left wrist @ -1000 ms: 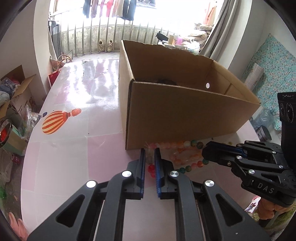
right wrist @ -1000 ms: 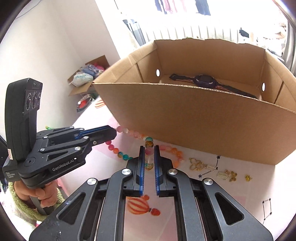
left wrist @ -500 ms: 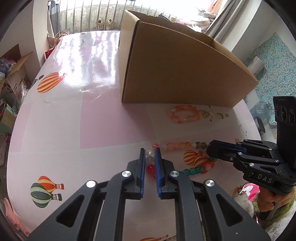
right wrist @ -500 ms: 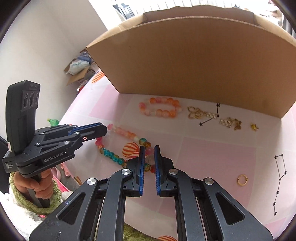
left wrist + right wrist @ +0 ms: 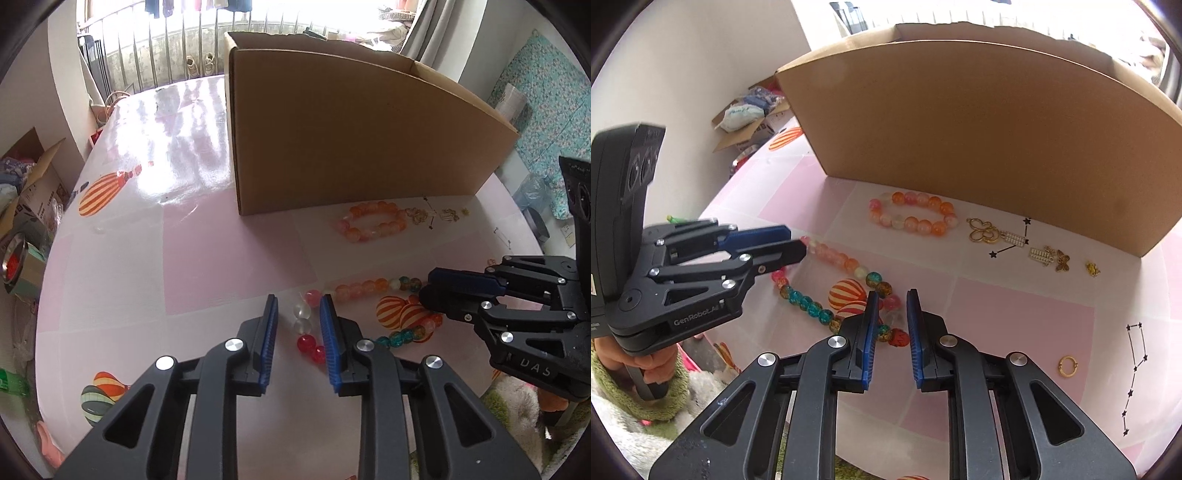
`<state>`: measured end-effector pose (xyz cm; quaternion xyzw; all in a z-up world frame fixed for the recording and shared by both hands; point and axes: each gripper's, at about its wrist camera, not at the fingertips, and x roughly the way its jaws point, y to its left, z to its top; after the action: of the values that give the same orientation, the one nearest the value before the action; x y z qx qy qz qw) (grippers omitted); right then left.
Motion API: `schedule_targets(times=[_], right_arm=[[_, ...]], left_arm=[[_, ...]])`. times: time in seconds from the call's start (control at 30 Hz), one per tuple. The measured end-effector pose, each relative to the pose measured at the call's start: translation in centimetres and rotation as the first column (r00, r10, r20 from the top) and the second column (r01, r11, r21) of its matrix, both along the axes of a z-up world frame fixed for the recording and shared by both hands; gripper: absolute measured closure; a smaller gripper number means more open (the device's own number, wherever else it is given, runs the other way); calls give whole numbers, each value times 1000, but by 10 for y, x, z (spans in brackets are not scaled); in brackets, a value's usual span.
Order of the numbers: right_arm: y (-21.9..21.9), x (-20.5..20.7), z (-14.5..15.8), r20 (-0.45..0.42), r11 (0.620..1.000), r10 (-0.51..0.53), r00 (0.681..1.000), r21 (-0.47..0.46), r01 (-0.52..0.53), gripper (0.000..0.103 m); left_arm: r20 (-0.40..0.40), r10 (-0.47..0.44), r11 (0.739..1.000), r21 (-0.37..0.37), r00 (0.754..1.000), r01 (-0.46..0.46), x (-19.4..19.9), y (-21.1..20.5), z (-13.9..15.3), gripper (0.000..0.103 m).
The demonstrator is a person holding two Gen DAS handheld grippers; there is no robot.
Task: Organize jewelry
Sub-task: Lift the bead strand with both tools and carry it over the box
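A long necklace of mixed coloured beads [image 5: 364,287] lies on the pink table, also in the right wrist view [image 5: 834,260]. My left gripper [image 5: 298,301] is open, its jaws either side of the clear and red beads at one end. My right gripper [image 5: 892,295] is open around the pink and red beads at the other end. An orange bead bracelet [image 5: 911,213] lies near the cardboard box [image 5: 979,122]. Gold charms [image 5: 984,230] and a gold ring [image 5: 1068,366] lie to the right.
The tall cardboard box [image 5: 351,129] stands behind the jewelry. The table's [image 5: 122,258] near edge is close under both grippers. Clutter and boxes [image 5: 26,206] sit on the floor at the left.
Both grippers lowered the bead necklace from beside the box down onto the table, then opened and let go of it.
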<state>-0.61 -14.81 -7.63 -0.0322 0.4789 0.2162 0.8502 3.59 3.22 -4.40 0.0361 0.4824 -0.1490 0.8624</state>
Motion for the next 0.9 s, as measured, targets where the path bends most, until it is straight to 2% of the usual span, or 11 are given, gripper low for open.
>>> schedule_targets(times=[0.17,0.3,0.4,0.6,0.7,0.9], right_arm=[[12,-7,-4,55,996,38,998,-79,-33,88],[16,-7,-5,75,993,48,996,-114,-39,95],[17,-4,-7,74,995,38,997,-93,-31,96],[3,-2,2,76,1000,-8,997,2,8,96],[1,-5,16,112,999,-25,993,26,22,96],[-8,-7,57,210,997,-49,976,69,35,96]], left_arm=[[67,-55,991,126,996,46,-6,-14,-3,83],[82,-75,990,128,994,64,-9,-16,-4,93],[91,-72,990,131,993,59,-9,-16,-4,94],[122,-54,997,59,991,47,-15,-7,10,94],[156,-48,999,3,987,48,-19,-2,27,94],[259,-65,996,-37,964,77,-24,-3,71,94]])
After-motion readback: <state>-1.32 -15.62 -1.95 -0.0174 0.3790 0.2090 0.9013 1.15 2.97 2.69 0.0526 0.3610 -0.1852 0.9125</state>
